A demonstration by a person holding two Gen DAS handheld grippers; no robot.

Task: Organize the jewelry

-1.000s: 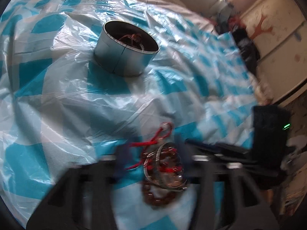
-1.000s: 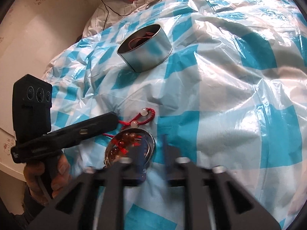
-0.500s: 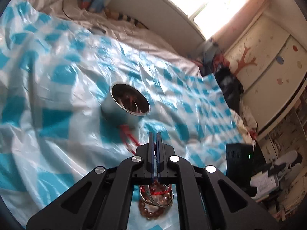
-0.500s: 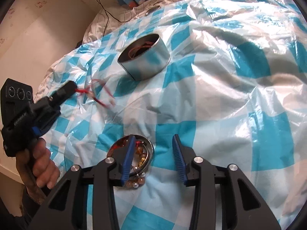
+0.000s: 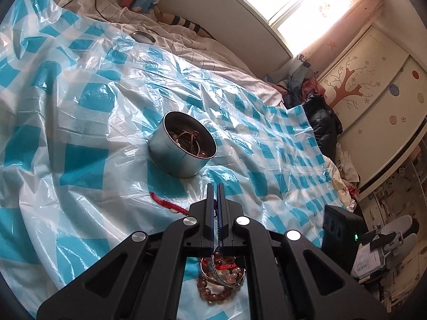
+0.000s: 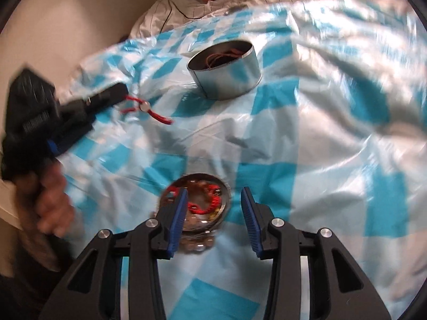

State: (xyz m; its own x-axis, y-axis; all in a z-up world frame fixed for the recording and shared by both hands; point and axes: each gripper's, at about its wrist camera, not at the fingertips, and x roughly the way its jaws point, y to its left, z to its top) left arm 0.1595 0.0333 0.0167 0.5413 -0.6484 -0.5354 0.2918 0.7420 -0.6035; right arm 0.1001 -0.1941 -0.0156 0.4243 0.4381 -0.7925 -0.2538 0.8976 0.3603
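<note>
A round metal tin (image 5: 182, 148) with jewelry inside stands on the blue-and-white checked plastic sheet (image 5: 80, 133); it also shows in the right wrist view (image 6: 225, 70). My left gripper (image 5: 214, 189) is shut on a red cord bracelet (image 5: 166, 203) and holds it above the sheet, short of the tin; the cord with a pale bead hangs from it in the right wrist view (image 6: 145, 109). A pile of bracelets (image 6: 198, 205), a silver bangle, brown beads and red cord, lies below. My right gripper (image 6: 213, 200) is open, straddling that pile.
A small round metal lid (image 5: 144, 37) lies at the far edge of the sheet. A black cable (image 5: 106, 18) crosses the white bedding behind. A wardrobe with a tree motif (image 5: 373, 80) stands at the right.
My left gripper closed on the red cord bracelet, lifted it out of the pile and carried it toward the tin. My right gripper opened and moved in over the pile.
</note>
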